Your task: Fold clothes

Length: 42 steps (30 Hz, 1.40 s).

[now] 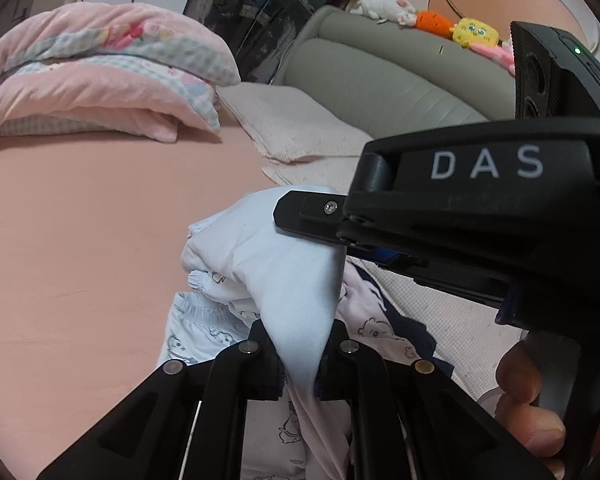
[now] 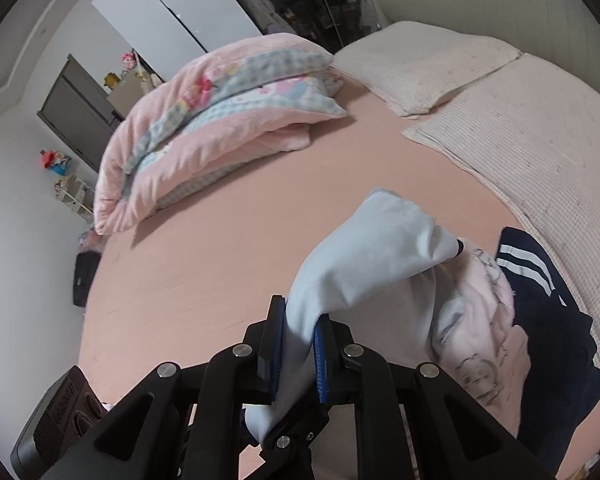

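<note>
1. Pinched between the left gripper's [image 1: 299,360] pads, a pale blue garment [image 1: 288,264] rises ahead of it; the right gripper [image 2: 296,354] clamps the same cloth.
2. Under both grippers lies a heap: printed pink clothing [image 2: 472,320] and a navy striped piece [image 2: 540,300].
3. Farther ahead sits a folded pink quilt [image 2: 204,136]; cream pillows [image 2: 428,68] lie ahead to the right.
4. Bare pink sheet [image 1: 80,220] spreads to the left.

The bed [image 2: 220,272] has a pink sheet. On it lie a folded pink quilt [image 2: 220,120], two cream pillows [image 2: 428,68], and a pile of clothes [image 2: 500,320].
</note>
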Tool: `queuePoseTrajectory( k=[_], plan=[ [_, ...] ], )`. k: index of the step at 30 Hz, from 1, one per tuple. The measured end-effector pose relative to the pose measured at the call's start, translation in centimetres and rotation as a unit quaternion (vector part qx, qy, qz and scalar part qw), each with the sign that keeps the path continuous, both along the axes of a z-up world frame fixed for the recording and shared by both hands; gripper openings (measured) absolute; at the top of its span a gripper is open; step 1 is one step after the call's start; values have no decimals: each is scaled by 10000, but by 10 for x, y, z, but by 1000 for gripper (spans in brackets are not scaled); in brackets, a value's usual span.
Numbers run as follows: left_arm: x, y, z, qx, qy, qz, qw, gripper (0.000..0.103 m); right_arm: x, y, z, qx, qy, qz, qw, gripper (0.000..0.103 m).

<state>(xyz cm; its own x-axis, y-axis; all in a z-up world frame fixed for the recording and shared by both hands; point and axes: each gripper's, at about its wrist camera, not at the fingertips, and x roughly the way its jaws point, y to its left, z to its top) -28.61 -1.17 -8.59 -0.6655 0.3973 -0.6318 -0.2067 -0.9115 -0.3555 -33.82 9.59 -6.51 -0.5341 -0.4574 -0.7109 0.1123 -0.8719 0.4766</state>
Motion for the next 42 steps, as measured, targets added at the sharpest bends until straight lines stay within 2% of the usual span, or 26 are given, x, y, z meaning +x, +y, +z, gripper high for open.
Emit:
queuePoseTrajectory(
  k=[7, 13, 22, 24, 27, 35, 39, 42],
  plan=[
    [9, -22, 44, -182, 360, 142, 9991, 8, 13, -23, 49, -157, 293, 193, 9993, 11],
    [10, -51, 79, 113, 616, 332, 9975, 8, 31, -45, 101, -247, 711, 441, 9962, 11],
    [37, -71, 139, -55, 1162, 445, 9922, 8, 56, -65, 160, -444, 1104, 695, 9905, 8],
    [44, -78, 151, -84, 1210, 494, 9914, 8, 61, -66, 161, -374, 1100, 683, 9909, 8],
    [50, -89, 152, -335, 1158, 561, 9911, 8, 68, -67, 163, -268, 1094, 665, 9914, 8],
    [72, -114, 126, -406, 814, 663, 9936, 8, 89, -71, 165, 44, 1078, 621, 9922, 8],
    [83, -126, 121, -388, 729, 685, 9942, 8, 98, -74, 144, 345, 919, 645, 9931, 8],
    [91, -133, 119, -342, 692, 701, 9945, 8, 96, -71, 123, 291, 652, 594, 9957, 8]
  ],
)
